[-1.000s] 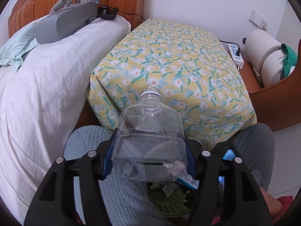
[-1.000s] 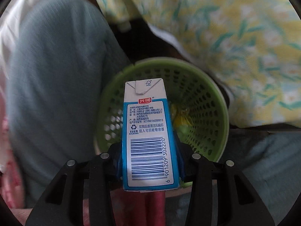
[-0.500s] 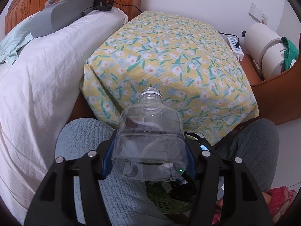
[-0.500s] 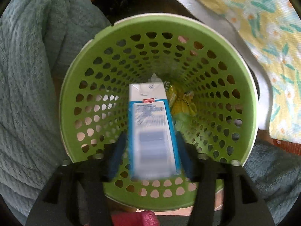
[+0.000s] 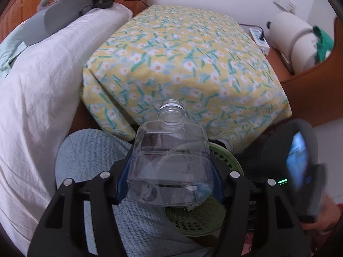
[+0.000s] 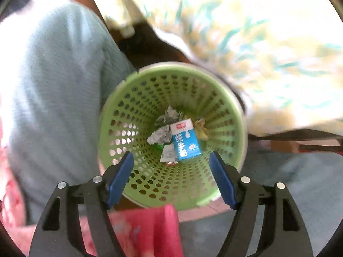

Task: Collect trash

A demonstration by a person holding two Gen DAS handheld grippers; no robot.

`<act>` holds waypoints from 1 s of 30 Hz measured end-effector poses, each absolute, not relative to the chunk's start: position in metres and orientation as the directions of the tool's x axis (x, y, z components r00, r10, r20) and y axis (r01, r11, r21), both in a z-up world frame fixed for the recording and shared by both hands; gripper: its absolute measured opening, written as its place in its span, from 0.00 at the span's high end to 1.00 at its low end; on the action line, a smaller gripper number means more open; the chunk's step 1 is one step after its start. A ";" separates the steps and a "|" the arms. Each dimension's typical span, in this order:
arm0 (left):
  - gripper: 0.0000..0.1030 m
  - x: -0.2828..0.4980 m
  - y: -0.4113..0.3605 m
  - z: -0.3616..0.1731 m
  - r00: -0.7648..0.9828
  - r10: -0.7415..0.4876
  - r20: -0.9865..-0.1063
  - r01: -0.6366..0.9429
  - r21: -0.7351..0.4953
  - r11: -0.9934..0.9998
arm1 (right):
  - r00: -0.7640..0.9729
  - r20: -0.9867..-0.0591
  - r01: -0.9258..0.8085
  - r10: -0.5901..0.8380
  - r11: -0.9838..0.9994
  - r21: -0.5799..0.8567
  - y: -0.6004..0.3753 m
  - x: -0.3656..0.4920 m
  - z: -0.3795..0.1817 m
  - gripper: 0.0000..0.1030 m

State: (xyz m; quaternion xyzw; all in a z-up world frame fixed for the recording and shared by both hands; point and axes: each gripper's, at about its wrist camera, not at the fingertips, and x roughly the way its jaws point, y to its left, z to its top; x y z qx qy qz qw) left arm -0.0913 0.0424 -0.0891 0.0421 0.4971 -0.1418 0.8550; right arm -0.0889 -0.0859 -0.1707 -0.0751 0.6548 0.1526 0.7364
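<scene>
L gripper (image 5: 170, 184): jaws closed on a clear plastic bottle (image 5: 171, 162), blue pads pressing its flat sides, no gap. Bottle's long axis runs along the fingers, open neck pointing far, cut or torn base near the cam. R gripper (image 6: 171, 175): jaws spread wide, nothing between them.

Outward from the L jaws: green basket (image 5: 225, 160) sits just below and to the right of the bottle, partly hidden behind it, between the person's knees in grey-blue trousers (image 5: 90, 162). Floral yellow cloth (image 5: 182, 64) lies beyond, white bedding (image 5: 42, 81) to the left.

Outward from the R jaws: basket mouth is straight ahead and below, rim near the pads. In its bottom lie a blue milk carton (image 6: 185, 139), crumpled paper (image 6: 164, 128) and a yellow wrapper (image 6: 201, 128).

Key relation: basket lies down-right of the bottle, so L hand looks to need a short shift right over the rim, then release. R hand is nearer the basket but holds nothing.
</scene>
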 end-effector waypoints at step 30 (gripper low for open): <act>0.28 -0.101 -0.034 -0.199 0.112 -0.181 -0.977 0.482 -0.106 0.870 | 0.239 -0.966 -0.174 0.099 0.983 0.058 -0.149 -0.099 -0.098 0.17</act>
